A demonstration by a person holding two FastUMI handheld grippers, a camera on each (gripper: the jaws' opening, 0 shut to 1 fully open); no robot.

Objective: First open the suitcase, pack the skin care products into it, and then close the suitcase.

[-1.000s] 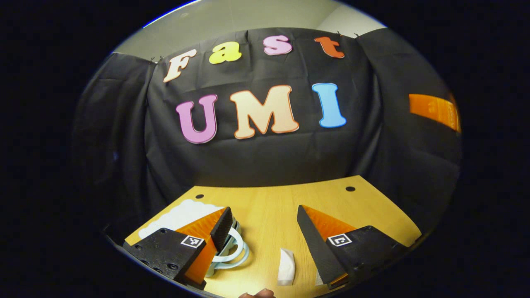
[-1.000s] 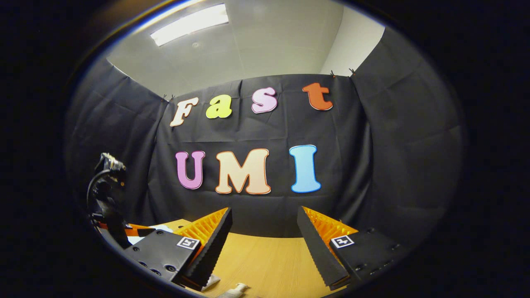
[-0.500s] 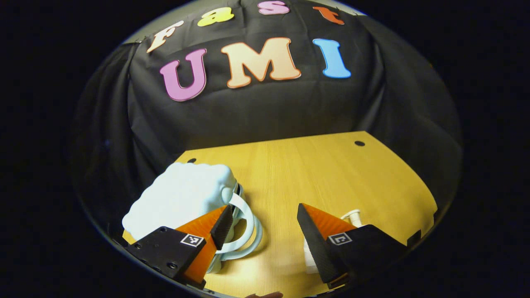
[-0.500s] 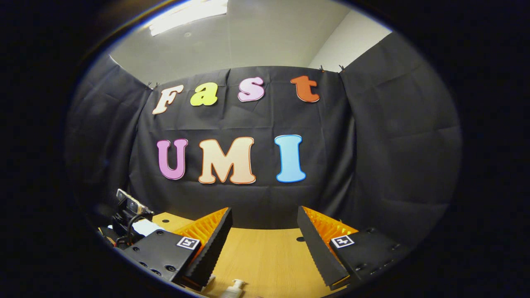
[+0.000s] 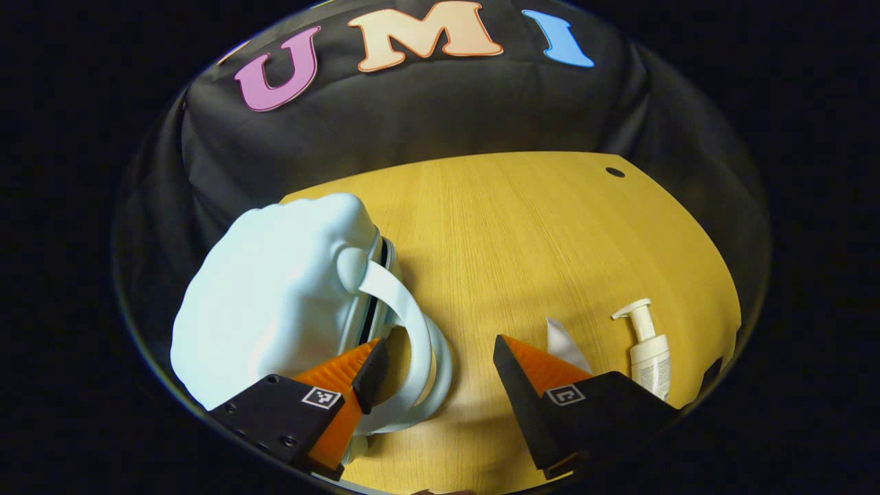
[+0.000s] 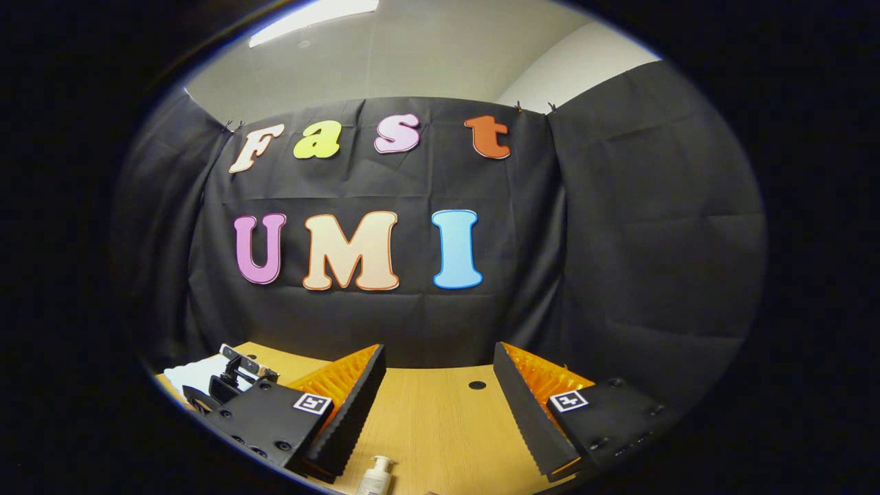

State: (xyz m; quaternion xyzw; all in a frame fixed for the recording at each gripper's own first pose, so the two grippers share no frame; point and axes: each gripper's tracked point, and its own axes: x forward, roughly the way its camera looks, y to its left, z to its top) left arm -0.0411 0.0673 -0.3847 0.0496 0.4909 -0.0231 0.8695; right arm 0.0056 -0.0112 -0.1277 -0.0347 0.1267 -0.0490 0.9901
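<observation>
The suitcase (image 5: 275, 302) lies closed on the left part of the desk (image 5: 522, 227), a small pale blue shell with its handle (image 5: 405, 330) arching toward me. I hold my left tool (image 5: 434, 361) low over the handle side, I think because the opening seam runs there, between the two halves. Its jaws are wide apart and hold nothing; the left finger is just beside the handle, maybe touching it, I cannot tell.

To the right of this tool stands a pump bottle (image 5: 647, 347), upright, and near it a white tube (image 5: 564, 344), partly hidden behind the right finger. Both wait close to the suitcase, I judge so that packing needs only a short carry.

My right tool (image 6: 436, 385) hangs higher, looking at the black wall, jaws also wide and empty. Under it I see the top of the pump bottle (image 6: 375, 476).

The middle and far part of the desk are bare, so the lid has room to swing open. The bottle is not far from the right edge, so I should approach it from the outer side.
</observation>
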